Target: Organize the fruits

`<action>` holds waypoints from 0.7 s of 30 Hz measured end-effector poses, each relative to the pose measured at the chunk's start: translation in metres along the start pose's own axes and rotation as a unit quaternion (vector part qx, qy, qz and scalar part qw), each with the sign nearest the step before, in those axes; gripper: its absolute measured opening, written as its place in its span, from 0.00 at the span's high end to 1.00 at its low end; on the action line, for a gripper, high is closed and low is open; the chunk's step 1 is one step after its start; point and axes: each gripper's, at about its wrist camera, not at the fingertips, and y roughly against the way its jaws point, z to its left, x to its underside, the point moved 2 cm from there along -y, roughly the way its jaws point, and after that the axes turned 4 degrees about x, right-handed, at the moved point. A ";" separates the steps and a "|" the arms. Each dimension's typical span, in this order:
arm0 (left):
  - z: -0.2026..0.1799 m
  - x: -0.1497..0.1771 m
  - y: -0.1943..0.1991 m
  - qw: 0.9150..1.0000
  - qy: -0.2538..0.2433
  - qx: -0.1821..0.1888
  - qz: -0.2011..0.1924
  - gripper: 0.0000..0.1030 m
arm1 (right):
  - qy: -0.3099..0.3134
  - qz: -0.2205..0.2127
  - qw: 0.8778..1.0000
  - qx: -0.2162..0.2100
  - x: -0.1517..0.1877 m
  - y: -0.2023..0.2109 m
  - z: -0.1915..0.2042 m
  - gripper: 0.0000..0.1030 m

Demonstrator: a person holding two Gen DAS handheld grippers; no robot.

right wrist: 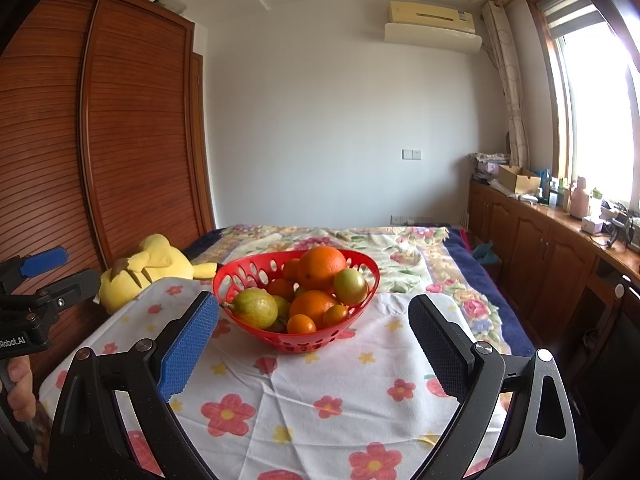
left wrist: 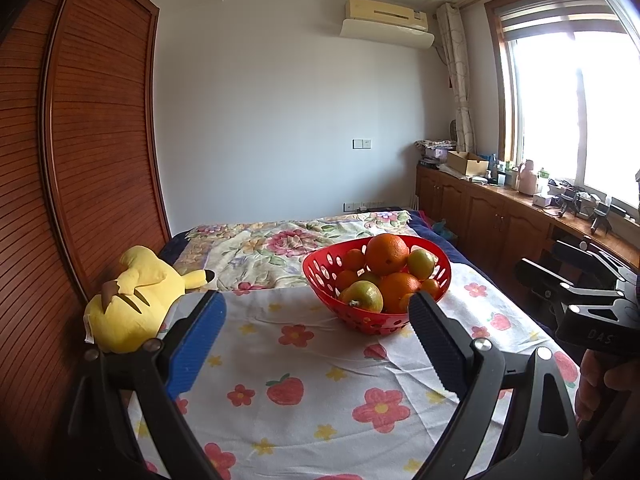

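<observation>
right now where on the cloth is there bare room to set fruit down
Free: the flowered cloth between the red basket and both open tongs, left and right; also the strip right of the basket to the cloth's edge. Crowded: the basket, heaped with fruit, and the left corner by the yellow plush.

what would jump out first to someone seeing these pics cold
The red basket heaped with oranges and greenish fruit, sitting mid-bed on the flowered cloth. Next, the yellow plush toy lying at the cloth's left edge beside the wooden wardrobe.
</observation>
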 end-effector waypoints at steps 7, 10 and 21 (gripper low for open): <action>0.000 -0.002 0.000 1.000 0.000 0.000 -0.001 0.09 | 0.000 0.000 1.000 0.000 0.000 0.000 0.000 0.06; 0.001 -0.002 0.000 1.000 0.000 0.000 -0.001 0.09 | 0.000 0.000 1.000 0.000 0.000 0.000 0.000 0.06; 0.001 -0.003 0.001 1.000 -0.001 0.000 -0.002 0.09 | 0.000 0.000 1.000 0.001 0.001 0.001 0.000 0.06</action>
